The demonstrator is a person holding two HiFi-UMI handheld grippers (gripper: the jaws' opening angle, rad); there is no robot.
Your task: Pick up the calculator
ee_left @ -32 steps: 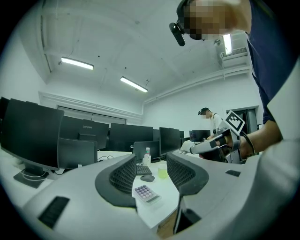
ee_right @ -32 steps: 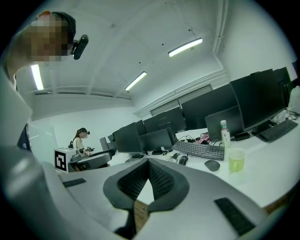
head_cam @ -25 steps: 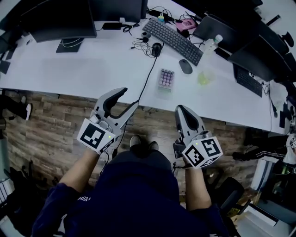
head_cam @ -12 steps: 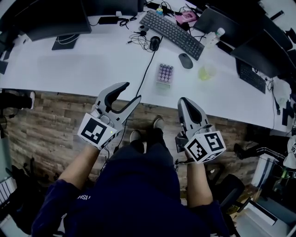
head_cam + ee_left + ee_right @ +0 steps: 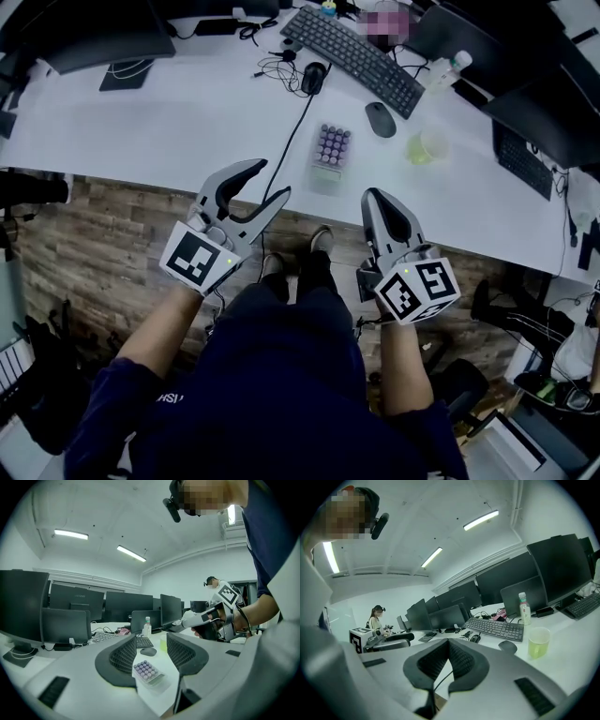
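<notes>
This looks like the start of the reach: the calculator (image 5: 333, 148) lies near the desk's (image 5: 187, 112) front edge, so the left gripper (image 5: 270, 183), jaws spread and empty, must move forward over it, while the right gripper (image 5: 373, 197) waits with jaws pressed together.

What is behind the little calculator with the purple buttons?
Behind the calculator lie a black mouse, then a long keyboard, on the white desk. The desk right beneath the calculator is covered.

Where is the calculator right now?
In the head view the calculator lies near the front edge of the white desk, just right of the black cable, with the mouse and green cup to its right.
</notes>
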